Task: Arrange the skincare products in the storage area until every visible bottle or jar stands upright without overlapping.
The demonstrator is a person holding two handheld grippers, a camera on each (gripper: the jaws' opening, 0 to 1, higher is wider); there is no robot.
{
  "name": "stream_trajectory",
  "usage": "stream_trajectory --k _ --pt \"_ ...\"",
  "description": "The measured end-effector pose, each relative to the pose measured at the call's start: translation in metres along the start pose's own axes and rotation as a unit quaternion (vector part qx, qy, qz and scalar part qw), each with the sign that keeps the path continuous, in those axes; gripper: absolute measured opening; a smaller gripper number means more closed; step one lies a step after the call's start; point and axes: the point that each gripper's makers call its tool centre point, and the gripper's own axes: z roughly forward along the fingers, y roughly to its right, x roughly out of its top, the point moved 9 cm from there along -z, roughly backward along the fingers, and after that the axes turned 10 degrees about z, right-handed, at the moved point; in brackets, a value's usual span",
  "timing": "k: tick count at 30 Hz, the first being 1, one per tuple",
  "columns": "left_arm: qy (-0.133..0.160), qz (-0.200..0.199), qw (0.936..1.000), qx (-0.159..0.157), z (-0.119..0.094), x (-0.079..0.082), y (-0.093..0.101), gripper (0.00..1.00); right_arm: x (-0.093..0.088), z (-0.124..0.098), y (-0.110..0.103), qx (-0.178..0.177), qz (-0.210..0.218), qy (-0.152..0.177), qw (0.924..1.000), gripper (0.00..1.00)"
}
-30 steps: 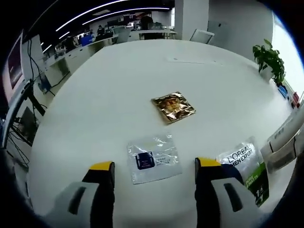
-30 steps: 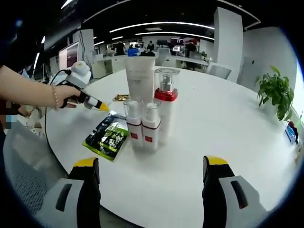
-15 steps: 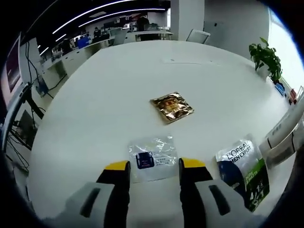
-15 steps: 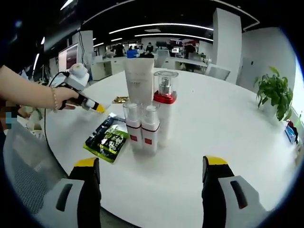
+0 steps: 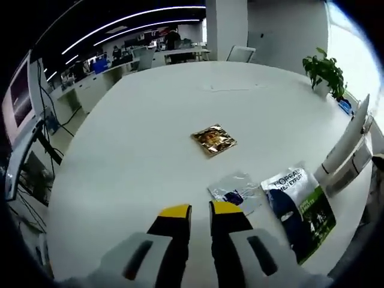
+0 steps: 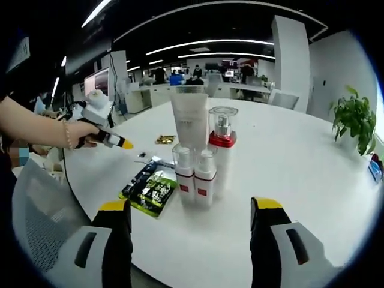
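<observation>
Tongs update, left gripper view first: my left tongs [image 5: 196,210] were spread wide a second ago and are now nearly pressed together with nothing in them, hovering above the white surface [image 5: 150,120]. They sit short of the sachets, so I'd guess I'm done on that side, not going for a pick. Flat stuff out there, counted: one gold sachet [image 5: 213,138], one clear sachet [image 5: 236,189], one green-and-white L'Oreal sachet [image 5: 297,210]. Clear and L'Oreal lie just beside each other, maybe touching; gold is well apart.

Right gripper view: my right tongs [image 6: 192,207] are spread wide and empty, same as before. The left tongs come in from the left, held in my hand [image 6: 84,133], tips closed. The cluster reads the same as a second ago. Count: one tall white tube [image 6: 190,117], one red-collared pump bottle [image 6: 222,150], two small red-banded bottles [image 6: 195,177]. All four stand upright, packed close mid-surface, none lying over another. Looks basically finished to me, only the sachets lie flat.
</observation>
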Motion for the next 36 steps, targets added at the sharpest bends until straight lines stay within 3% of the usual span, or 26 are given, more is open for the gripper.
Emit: stream_trajectory --k 3,8,16,18,26,36 --pt "0.0 -0.018 0.9998 -0.007 -0.002 -0.003 0.001 0.15 0.001 -0.002 -0.002 0.0 -0.007 0.003 1.0 0.82" --pt "0.005 -0.013 0.9998 -0.012 -0.007 -0.001 0.007 0.19 0.001 -0.002 -0.001 -0.003 -0.008 0.003 1.0 0.82" --pt "0.004 0.001 0.9987 -0.051 0.002 0.002 0.022 0.42 0.0 -0.002 -0.002 0.002 -0.009 -0.002 1.0 0.82" --pt "-0.003 -0.015 0.9982 -0.058 0.003 -0.001 0.026 0.48 0.0 -0.002 -0.002 0.002 -0.009 -0.001 1.0 0.82" --pt "-0.013 -0.059 0.9974 -0.04 0.012 0.011 0.038 0.61 -0.005 0.002 0.002 0.005 -0.005 -0.006 1.0 0.82" --pt "-0.031 -0.096 0.9949 -0.002 0.031 0.025 0.058 0.68 -0.005 0.003 0.003 0.004 -0.003 -0.01 0.9999 0.81"
